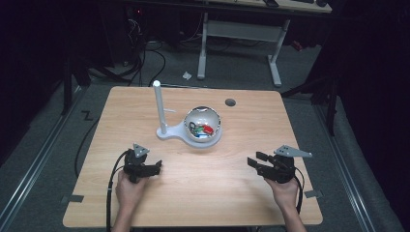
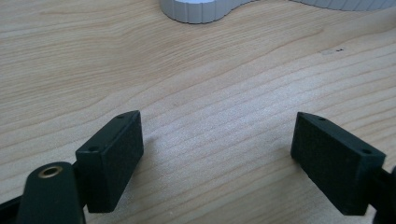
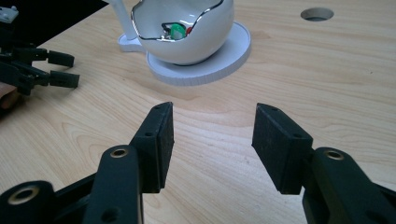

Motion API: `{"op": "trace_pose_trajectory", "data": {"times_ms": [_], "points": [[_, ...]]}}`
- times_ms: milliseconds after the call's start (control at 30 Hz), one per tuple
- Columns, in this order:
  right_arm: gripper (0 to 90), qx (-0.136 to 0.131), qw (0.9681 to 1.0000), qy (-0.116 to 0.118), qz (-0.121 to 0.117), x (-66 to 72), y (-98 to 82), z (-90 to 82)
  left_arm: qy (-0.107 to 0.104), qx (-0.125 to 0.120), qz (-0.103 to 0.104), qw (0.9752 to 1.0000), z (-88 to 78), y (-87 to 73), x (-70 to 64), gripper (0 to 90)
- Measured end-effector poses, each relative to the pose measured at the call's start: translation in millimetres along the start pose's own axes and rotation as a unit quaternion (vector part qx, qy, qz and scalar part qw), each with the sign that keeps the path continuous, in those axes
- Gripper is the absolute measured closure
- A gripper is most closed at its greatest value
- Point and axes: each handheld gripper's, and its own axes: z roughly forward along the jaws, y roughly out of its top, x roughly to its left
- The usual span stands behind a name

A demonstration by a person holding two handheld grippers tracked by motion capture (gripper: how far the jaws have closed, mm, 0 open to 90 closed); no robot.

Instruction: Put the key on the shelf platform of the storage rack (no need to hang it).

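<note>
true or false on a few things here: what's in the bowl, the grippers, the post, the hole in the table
1. The white bowl holds small coloured items. True.
2. The left gripper is clamped on the bowl. False: its jaws stand open over bare table.
3. The right gripper is open with nothing between its jaws. True.
4. The white post lies flat. False: it stands upright on the white stand.
5. The round hole is beyond the bowl. True.

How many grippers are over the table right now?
2. The left gripper sits at the near left of the table, the right gripper at the near right; both have open jaws holding nothing.
</note>
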Motion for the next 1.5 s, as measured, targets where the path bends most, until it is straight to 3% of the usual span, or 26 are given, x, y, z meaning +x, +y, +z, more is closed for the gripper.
{"op": "trace_pose_trajectory", "data": {"times_ms": [133,233,333,533,1033,1100,1167,1200,1233,1500], "points": [[48.5,0.01,0.9999,0.001,0.002,-0.6,-5.2,6.8,0.001,0.0,-0.001,1.0,0.0,-0.1,-0.2,17.3],[48.5,0.017,0.9997,-0.016,-0.012,0.3,-9.8,12.7,0.002,-0.001,-0.005,1.0,0.0,-0.2,-0.6,17.3],[48.5,0.028,0.9995,-0.015,-0.004,-1.3,-15.8,19.2,0.002,-0.001,-0.005,1.0,0.0,-0.2,-0.6,17.3],[48.6,0.051,0.9981,-0.032,-0.012,-1.0,-26.2,30.1,0.003,-0.001,-0.005,1.0,0.1,-0.2,-0.6,17.3],[47.8,0.078,0.9956,-0.051,-0.01,-4.4,-46.5,39.9,0.001,0.0,-0.001,1.0,0.0,-0.1,-0.2,17.3],[47.2,0.083,0.9943,-0.065,-0.017,-2.8,-49.0,40.8,0.002,-0.001,-0.004,1.0,0.1,-0.2,-0.6,17.3],[46.7,0.09,0.9918,-0.083,-0.037,-0.1,-52.1,42.5,0.003,-0.001,-0.005,1.0,0.0,-0.2,-0.7,17.3],[45.9,0.098,0.9892,-0.097,-0.051,1.9,-54.5,44.0,0.003,-0.001,-0.006,1.0,0.0,-0.3,-0.7,17.3],[45.8,0.091,0.988,-0.104,-0.069,3.2,-56.4,43.9,0.003,-0.001,-0.005,1.0,0.1,-0.3,-0.7,17.3],[40.0,0.088,0.9888,-0.109,-0.051,1.6,-58.7,42.2,0.003,-0.001,-0.006,1.0,0.1,-0.3,-0.7,17.3]]}}
